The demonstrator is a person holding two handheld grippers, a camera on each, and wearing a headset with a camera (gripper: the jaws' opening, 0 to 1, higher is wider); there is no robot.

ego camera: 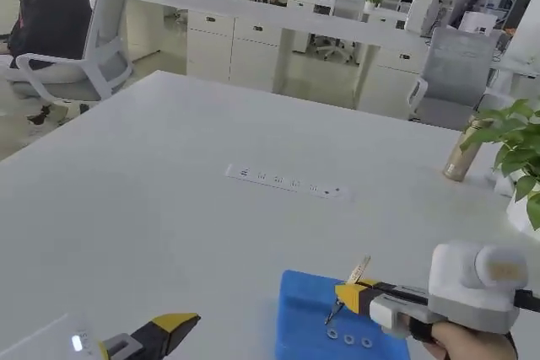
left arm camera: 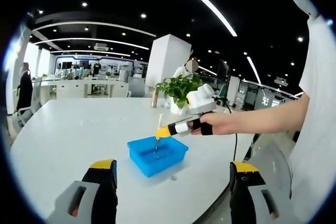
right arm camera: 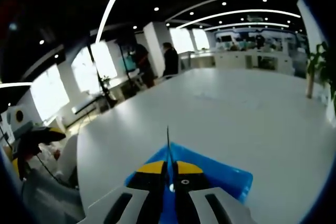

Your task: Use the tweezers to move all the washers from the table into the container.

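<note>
The right gripper (ego camera: 344,292), jaws pinched on the tweezers (ego camera: 334,313) above the container (ego camera: 295,309), risks them twisting and fumbling the bench's washer (left arm camera: 173,178); the left gripper (left arm camera: 173,166) gapes empty.

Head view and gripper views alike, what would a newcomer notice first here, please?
The bright blue container at the near edge of the white table, with washers inside. The right gripper holds tweezers pointing down into it, while the left gripper hangs open, facing it.
</note>
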